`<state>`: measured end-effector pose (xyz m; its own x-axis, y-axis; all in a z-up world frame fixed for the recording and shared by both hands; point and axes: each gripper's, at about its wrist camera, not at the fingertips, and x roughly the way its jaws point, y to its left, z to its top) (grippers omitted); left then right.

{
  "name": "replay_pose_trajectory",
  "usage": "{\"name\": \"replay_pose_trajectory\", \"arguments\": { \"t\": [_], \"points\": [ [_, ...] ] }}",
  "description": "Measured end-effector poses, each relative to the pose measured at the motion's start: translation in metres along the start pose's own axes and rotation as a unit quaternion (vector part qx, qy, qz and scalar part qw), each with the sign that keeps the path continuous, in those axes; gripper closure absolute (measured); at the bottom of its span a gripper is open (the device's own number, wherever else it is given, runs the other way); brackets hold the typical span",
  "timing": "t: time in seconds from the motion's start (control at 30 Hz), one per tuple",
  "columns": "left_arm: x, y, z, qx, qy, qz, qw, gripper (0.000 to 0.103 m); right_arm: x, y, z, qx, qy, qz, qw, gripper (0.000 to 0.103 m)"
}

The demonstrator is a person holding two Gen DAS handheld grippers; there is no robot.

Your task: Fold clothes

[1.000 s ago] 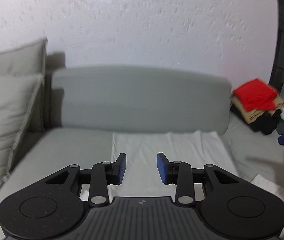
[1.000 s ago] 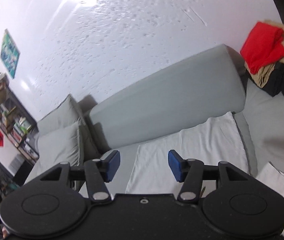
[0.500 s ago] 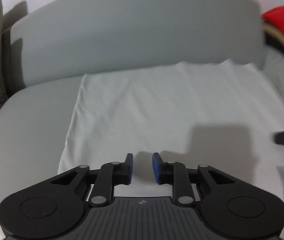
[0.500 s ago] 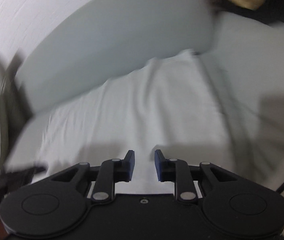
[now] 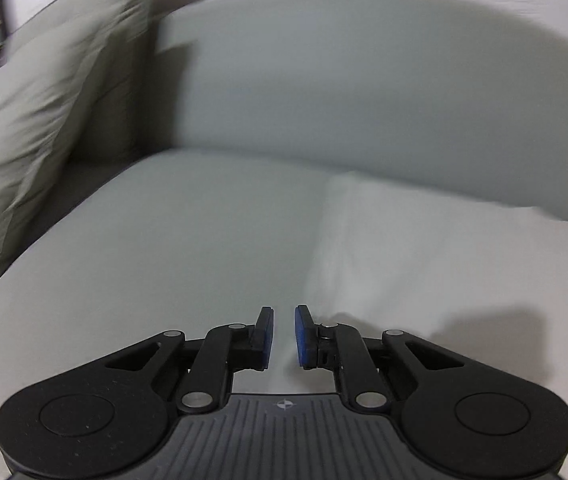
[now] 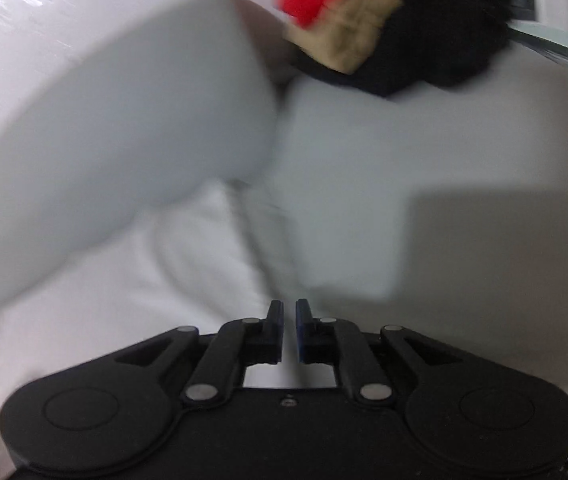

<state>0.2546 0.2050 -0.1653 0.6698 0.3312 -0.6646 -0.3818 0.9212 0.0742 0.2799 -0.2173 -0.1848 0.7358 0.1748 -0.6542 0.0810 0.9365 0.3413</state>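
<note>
My left gripper (image 5: pixel 284 334) and right gripper (image 6: pixel 289 330) have just been closing, jaws now down to a narrow slit with nothing visibly pinched between the pads. The white garment (image 5: pixel 444 256) lies flat on the sofa seat (image 5: pixel 184 240), each gripper at a near edge. I judge I'm starting a fold; next I need a firm pinch on cloth before lifting.

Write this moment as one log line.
left gripper: just closing, white cloth left edge | right gripper: just closing, cloth right edge | cloth between jaws: unclear
</note>
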Motion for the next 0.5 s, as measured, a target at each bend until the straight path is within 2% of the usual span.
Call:
{"name": "replay_pose_trajectory", "arguments": {
  "t": [0.1, 0.2, 0.23, 0.3, 0.33, 0.37, 0.43, 0.5],
  "points": [
    [-0.001, -0.045, 0.005, 0.065, -0.022, -0.053, 0.9962, 0.082, 0.011, 0.038, -0.004, -0.051, 0.006, 0.056, 0.997, 0.094],
    [0.016, -0.078, 0.006, 0.098, -0.019, -0.079, 0.9919, 0.081, 0.036, 0.071, -0.011, -0.118, 0.023, 0.094, 0.988, 0.094],
    [0.026, -0.083, 0.006, 0.104, -0.015, -0.073, 0.9918, 0.081, 0.047, 0.077, -0.013, -0.130, 0.032, 0.101, 0.986, 0.094],
    [0.046, -0.083, 0.009, 0.106, -0.013, -0.028, 0.9939, 0.081, 0.070, 0.083, -0.010, -0.147, 0.034, 0.090, 0.984, 0.095],
    [0.056, -0.080, 0.010, 0.103, -0.013, 0.001, 0.9946, 0.081, 0.079, 0.082, -0.007, -0.151, 0.024, 0.074, 0.985, 0.101],
    [0.065, -0.076, 0.013, 0.097, -0.013, 0.031, 0.9947, 0.081, 0.086, 0.077, 0.000, -0.149, 0.001, 0.049, 0.988, 0.101],
    [0.080, -0.055, 0.024, 0.066, -0.008, 0.069, 0.9954, 0.080, 0.096, 0.054, 0.015, -0.117, -0.036, -0.011, 0.992, 0.101],
    [0.091, -0.036, 0.034, 0.045, -0.005, 0.093, 0.9946, 0.085, 0.102, 0.024, 0.030, -0.071, -0.050, -0.050, 0.995, 0.103]
  ]
}}
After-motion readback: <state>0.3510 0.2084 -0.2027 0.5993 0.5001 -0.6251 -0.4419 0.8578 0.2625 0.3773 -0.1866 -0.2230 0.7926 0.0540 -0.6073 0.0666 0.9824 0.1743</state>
